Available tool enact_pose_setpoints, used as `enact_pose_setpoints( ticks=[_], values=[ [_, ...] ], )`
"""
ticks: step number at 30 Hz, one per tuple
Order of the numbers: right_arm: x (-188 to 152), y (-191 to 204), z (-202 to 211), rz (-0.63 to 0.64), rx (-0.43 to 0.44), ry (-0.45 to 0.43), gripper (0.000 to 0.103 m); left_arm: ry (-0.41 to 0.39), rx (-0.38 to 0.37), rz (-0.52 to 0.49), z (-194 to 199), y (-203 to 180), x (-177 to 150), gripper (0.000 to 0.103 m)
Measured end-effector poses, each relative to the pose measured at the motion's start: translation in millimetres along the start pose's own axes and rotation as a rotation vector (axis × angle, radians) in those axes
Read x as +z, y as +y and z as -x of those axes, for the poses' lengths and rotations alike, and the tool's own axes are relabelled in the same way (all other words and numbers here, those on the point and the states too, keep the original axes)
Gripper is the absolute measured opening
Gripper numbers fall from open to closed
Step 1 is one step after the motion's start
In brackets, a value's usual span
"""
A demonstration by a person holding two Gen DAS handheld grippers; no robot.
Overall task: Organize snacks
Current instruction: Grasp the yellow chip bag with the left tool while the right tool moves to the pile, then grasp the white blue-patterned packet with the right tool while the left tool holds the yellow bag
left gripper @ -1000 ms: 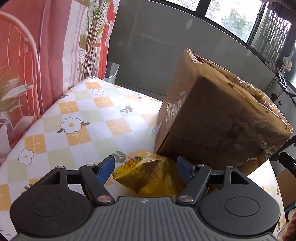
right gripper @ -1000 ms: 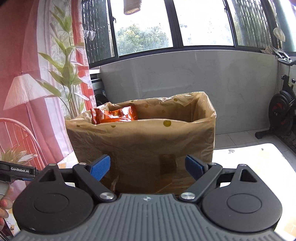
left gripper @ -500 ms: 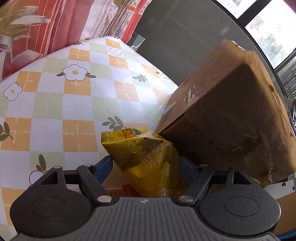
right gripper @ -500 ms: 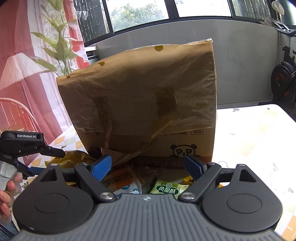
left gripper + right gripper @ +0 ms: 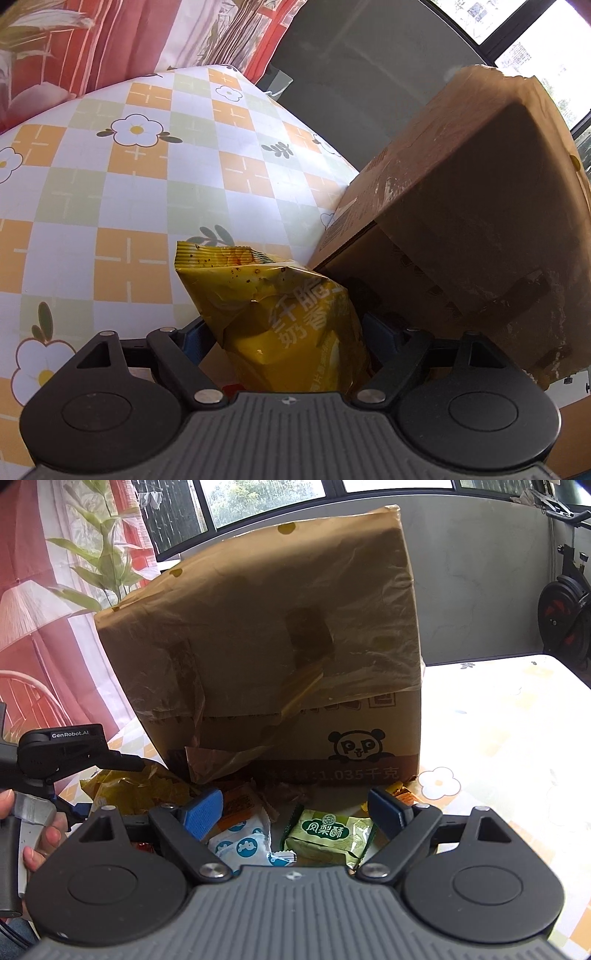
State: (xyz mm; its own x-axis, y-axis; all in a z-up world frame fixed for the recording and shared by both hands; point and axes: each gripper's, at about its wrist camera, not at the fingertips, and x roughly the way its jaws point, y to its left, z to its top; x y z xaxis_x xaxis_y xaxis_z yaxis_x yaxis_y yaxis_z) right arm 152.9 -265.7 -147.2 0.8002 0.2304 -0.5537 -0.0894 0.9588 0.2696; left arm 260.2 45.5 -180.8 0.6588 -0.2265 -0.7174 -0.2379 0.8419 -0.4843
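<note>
Snacks (image 5: 258,834) strewn loose at the foot of the tall brown cardboard box wrapped in crinkled tape (image 5: 277,646), on the checked flower-print tablecloth (image 5: 129,184). Not yet packed away.

Biggest change: a second ago, looking across the box's open top at orange packets inside. Now looking from down at its base, with the rim above eye level in both views. Puts both tools at picking height, ready for the next load.

Puffy yellow foil snack bag (image 5: 280,317) lying against the box's near left corner, now filling the gap of the left gripper (image 5: 286,328). Has just been widening its jaws, with the bag between them. Flanked closely by the blue pads, yet no squeeze or dent to see, so reads as open and not gripping. Probably next: close on the bag and lift it over the rim.

Right gripper (image 5: 295,808) spread wide and empty in front of the box, above the small packets:
- green pillow-shaped pastry packet (image 5: 328,832), toward the right pad
- white packet with blue dots (image 5: 243,845), toward the left pad
- orange packet (image 5: 240,801), closer to the box wall

Touching none of them. Needs to settle on one; flat, slippery wrappers lying close together, so easy to pinch two at once.
</note>
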Motion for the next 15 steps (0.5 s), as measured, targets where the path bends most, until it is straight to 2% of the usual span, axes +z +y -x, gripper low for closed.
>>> enact_pose_setpoints(
  ticks=[4, 5, 7, 10, 15],
  values=[
    [-1.1, -2.7, -4.1, -0.008, -0.004, 0.016, 0.088, 0.019, -0.015, 0.002, -8.2, 1.8, -4.6, 0.083],
    [-1.9, -3.2, -5.4, -0.010, -0.003, 0.024, 0.088, 0.016, -0.018, -0.016, -7.5, 1.0, -5.0, 0.074],
    [-4.3, -3.5, -8.0, -0.008, -0.001, 0.041, 0.086, 0.008, 0.016, -0.068, -2.1, -3.2, -4.6, 0.072],
    [-9.3, -1.9, -12.2, 0.006, 0.006, 0.072, 0.084, -0.055, 0.020, -0.161, 14.9, -8.4, -3.7, 0.063],
    [-17.6, 4.2, -16.6, 0.034, 0.027, 0.107, 0.081, -0.160, -0.002, -0.245, 46.7, -12.3, 0.2, 0.062]
  ],
)
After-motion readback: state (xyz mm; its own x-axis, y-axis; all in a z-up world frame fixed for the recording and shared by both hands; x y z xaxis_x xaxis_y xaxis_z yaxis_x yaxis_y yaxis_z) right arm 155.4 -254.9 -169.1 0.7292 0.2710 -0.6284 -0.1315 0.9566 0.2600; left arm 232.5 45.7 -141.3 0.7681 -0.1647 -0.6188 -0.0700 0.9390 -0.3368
